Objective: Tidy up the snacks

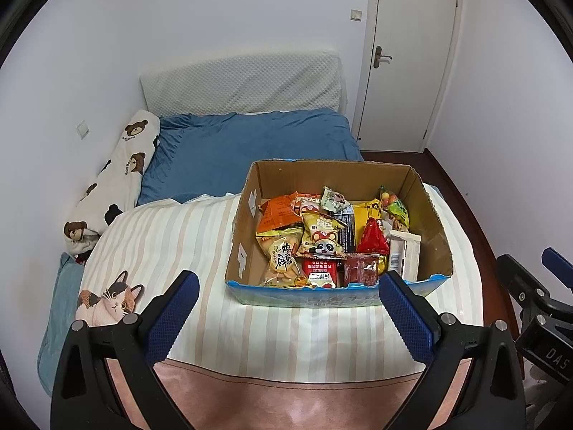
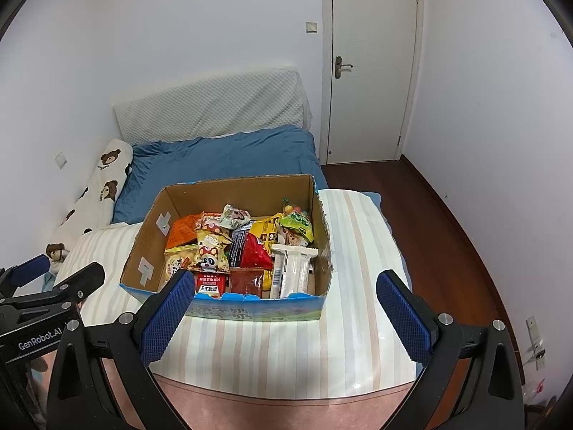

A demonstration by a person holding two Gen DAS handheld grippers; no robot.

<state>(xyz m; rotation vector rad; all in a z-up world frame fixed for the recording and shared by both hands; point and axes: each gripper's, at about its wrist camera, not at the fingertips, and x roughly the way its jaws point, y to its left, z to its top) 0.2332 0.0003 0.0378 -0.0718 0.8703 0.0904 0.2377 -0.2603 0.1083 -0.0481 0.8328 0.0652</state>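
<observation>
Ahead of both grippers: box (image 1: 247, 240) on striped cover (image 1: 286, 333), snacks (image 1: 322, 243) piled inside, heaped toward its right side. Left gripper (image 1: 288, 308) wide open, empty, short of box front wall. Right gripper (image 2: 284, 308) wide open, empty, its left finger overlapping box's near-left corner in view. Beyond box: blue quilt (image 1: 250, 143), bear pillow (image 1: 118, 179) at far left, door (image 2: 372, 64) at far right. Bare cover right of box; floor (image 2: 447, 233) past bed edge.
</observation>
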